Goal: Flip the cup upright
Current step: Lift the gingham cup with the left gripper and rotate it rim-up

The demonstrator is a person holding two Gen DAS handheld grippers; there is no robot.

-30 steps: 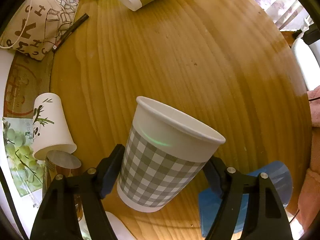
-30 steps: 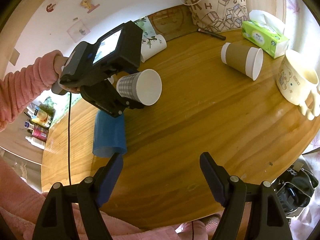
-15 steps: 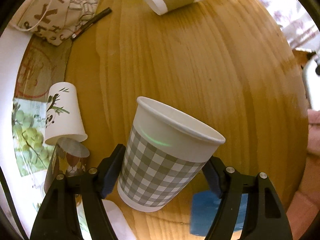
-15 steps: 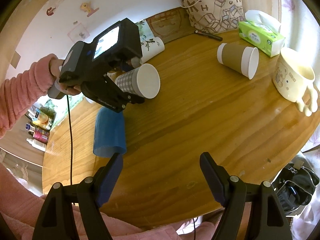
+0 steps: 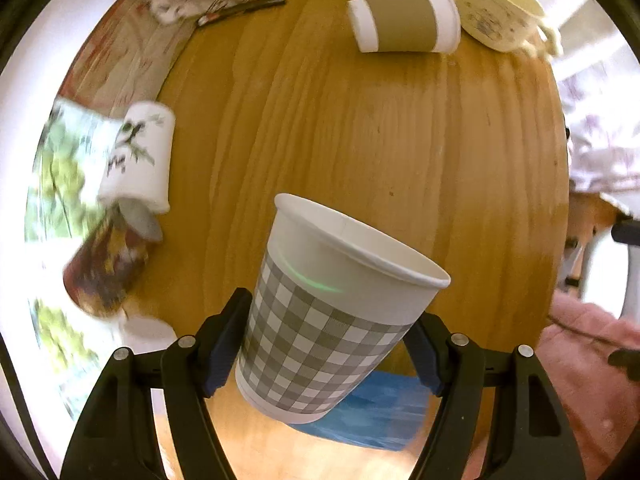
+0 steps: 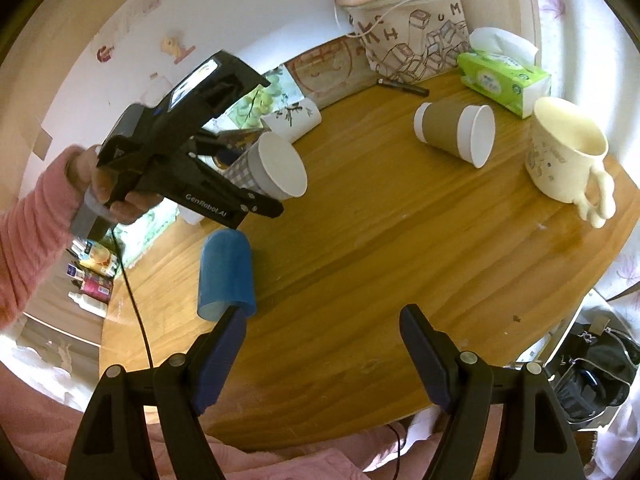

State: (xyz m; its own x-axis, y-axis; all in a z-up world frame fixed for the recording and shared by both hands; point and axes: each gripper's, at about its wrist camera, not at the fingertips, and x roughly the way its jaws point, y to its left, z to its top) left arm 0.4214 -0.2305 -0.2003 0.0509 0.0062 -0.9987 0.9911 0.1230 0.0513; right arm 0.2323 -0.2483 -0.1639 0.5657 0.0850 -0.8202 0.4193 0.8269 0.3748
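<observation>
My left gripper (image 5: 324,348) is shut on a grey-checked paper cup (image 5: 320,320) and holds it in the air above the round wooden table (image 5: 400,140), mouth tilted up and to the right. In the right wrist view the left gripper (image 6: 192,168) holds this cup (image 6: 272,168) on its side, mouth facing the camera. My right gripper (image 6: 320,344) is open and empty near the table's front edge.
A blue cup (image 6: 226,276) lies on its side below the held cup. A brown-sleeved cup (image 6: 456,132), a white leaf-print cup (image 6: 294,118) and a dark patterned cup (image 5: 104,268) lie tipped over. A cream mug (image 6: 564,160), tissue box (image 6: 504,80) and tote bag (image 6: 416,36) stand at the back.
My left gripper has lifted and swung with the checked cup, tilting its view farther across the table. The right gripper has barely moved.
</observation>
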